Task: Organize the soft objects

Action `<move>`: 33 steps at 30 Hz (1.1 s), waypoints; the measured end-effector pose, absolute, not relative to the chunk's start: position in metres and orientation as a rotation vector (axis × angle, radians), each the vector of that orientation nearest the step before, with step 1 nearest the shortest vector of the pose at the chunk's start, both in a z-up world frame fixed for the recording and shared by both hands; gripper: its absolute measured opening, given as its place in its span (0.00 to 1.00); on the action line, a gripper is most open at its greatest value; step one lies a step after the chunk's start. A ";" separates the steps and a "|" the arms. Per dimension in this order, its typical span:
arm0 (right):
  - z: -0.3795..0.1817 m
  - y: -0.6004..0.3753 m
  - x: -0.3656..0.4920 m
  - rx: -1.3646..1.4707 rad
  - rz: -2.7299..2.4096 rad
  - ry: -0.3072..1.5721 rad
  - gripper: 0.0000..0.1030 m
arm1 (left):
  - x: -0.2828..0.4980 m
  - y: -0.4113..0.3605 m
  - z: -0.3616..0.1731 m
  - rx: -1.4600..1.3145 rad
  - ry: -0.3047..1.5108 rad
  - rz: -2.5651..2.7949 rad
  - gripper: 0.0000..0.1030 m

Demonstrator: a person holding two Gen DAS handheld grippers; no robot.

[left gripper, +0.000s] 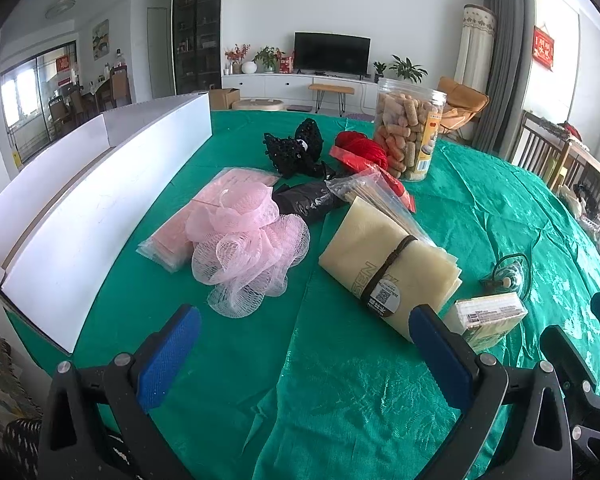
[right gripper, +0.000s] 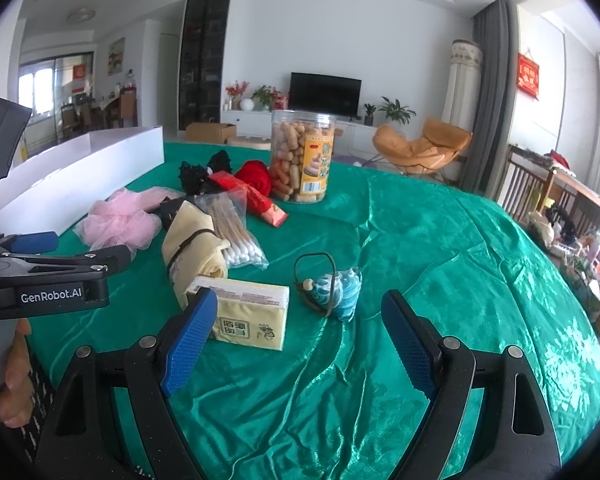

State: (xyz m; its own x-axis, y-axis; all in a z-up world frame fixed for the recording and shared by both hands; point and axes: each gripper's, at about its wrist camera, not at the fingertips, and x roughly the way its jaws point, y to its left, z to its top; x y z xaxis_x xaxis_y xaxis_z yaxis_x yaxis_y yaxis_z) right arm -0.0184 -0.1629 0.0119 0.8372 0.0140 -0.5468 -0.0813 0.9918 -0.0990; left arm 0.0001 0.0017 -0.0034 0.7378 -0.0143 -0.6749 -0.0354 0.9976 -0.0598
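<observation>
Green satin cloth (left gripper: 340, 380) covers the counter, and the soft things lie in a loose cluster across its middle. Left gripper (left gripper: 304, 356) hangs low over bare cloth with its blue pads spread wide and nothing between them; the pink mesh bath pouf (left gripper: 246, 248) sits just ahead of its left finger, resting partly on a flat pink packet (left gripper: 176, 236) in clear wrap. To the right of the pouf lies a folded cream cloth bag (left gripper: 388, 264) bound by a dark elastic band, touching a clear pack of cotton swabs (right gripper: 236, 232) on its far side. A black plastic bag (left gripper: 308, 200) lies between the pouf and the swabs. Behind these sit a black beaded piece (left gripper: 300, 152), a ball of red yarn (left gripper: 360, 148) and a red packet (right gripper: 256, 200), all close to a tall clear jar of biscuit sticks (right gripper: 302, 156) standing upright.

Right gripper (right gripper: 300, 332) is likewise wide open and empty. A yellow tissue pack (right gripper: 252, 316) lies just beyond its left finger, touching the near end of the cream bag, and a small blue patterned pouch (right gripper: 338, 288) with a dark cord loop sits beside the pack, slightly apart from it. A long white open box (left gripper: 92, 200) runs along the left edge of the counter, near the pink packet
</observation>
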 end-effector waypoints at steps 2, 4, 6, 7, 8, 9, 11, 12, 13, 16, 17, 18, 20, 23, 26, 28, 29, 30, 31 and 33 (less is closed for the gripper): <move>0.011 -0.162 -0.019 -0.121 0.052 0.579 0.84 | 0.000 0.002 -0.004 -0.071 0.741 0.012 1.00; 0.011 -0.162 -0.019 -0.121 0.052 0.579 0.84 | 0.000 0.002 -0.004 -0.073 0.741 0.011 1.00; 0.011 -0.162 -0.019 -0.121 0.052 0.579 0.84 | 0.000 0.002 -0.004 -0.073 0.741 0.011 1.00; 0.010 -0.161 -0.020 -0.121 0.052 0.579 0.84 | 0.000 0.001 -0.004 -0.072 0.741 0.010 1.00; 0.010 -0.161 -0.020 -0.122 0.051 0.579 0.84 | 0.000 0.002 -0.004 -0.072 0.741 0.010 1.00; 0.011 -0.162 -0.019 -0.121 0.052 0.579 0.84 | 0.000 0.002 -0.004 -0.071 0.741 0.010 1.00; 0.010 -0.161 -0.020 -0.122 0.052 0.580 0.84 | 0.000 0.002 -0.004 -0.071 0.741 0.009 1.00; 0.011 -0.162 -0.019 -0.122 0.052 0.580 0.84 | -0.001 0.002 -0.004 -0.072 0.741 0.009 1.00; 0.010 -0.161 -0.020 -0.122 0.052 0.580 0.84 | -0.001 0.002 -0.004 -0.072 0.741 0.009 1.00; 0.010 -0.161 -0.020 -0.122 0.052 0.581 0.84 | -0.001 0.002 -0.004 -0.072 0.741 0.009 1.00; 0.010 -0.161 -0.021 -0.122 0.052 0.581 0.84 | -0.001 0.002 -0.004 -0.071 0.740 0.009 1.00; 0.010 -0.161 -0.020 -0.122 0.052 0.581 0.84 | 0.000 0.002 -0.004 -0.071 0.740 0.009 1.00; 0.010 -0.161 -0.021 -0.121 0.052 0.582 0.84 | 0.000 0.002 -0.004 -0.071 0.740 0.009 1.00; 0.008 -0.161 -0.023 -0.122 0.052 0.582 0.84 | 0.000 0.002 -0.004 -0.071 0.741 0.009 1.00; 0.008 -0.161 -0.022 -0.120 0.052 0.584 0.84 | -0.001 0.002 -0.004 -0.072 0.740 0.009 1.00; 0.007 -0.161 -0.023 -0.120 0.053 0.584 0.84 | -0.001 0.002 -0.004 -0.072 0.740 0.009 1.00; 0.007 -0.161 -0.023 -0.121 0.053 0.584 0.84 | -0.001 0.002 -0.004 -0.071 0.740 0.009 1.00; 0.007 -0.161 -0.023 -0.122 0.053 0.584 0.84 | -0.001 0.002 -0.004 -0.071 0.740 0.009 1.00; 0.007 -0.161 -0.023 -0.121 0.053 0.585 0.84 | -0.001 0.002 -0.004 -0.071 0.740 0.009 1.00; 0.006 -0.161 -0.024 -0.122 0.054 0.589 0.84 | -0.001 0.002 -0.004 -0.071 0.741 0.009 1.00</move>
State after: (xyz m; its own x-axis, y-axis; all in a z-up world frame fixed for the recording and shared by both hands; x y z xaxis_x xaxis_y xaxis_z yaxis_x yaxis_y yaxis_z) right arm -0.0242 -0.1615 0.0064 0.8302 0.0161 -0.5573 -0.0860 0.9913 -0.0995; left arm -0.0007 0.0021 -0.0040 0.7381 -0.0171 -0.6745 -0.0332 0.9976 -0.0616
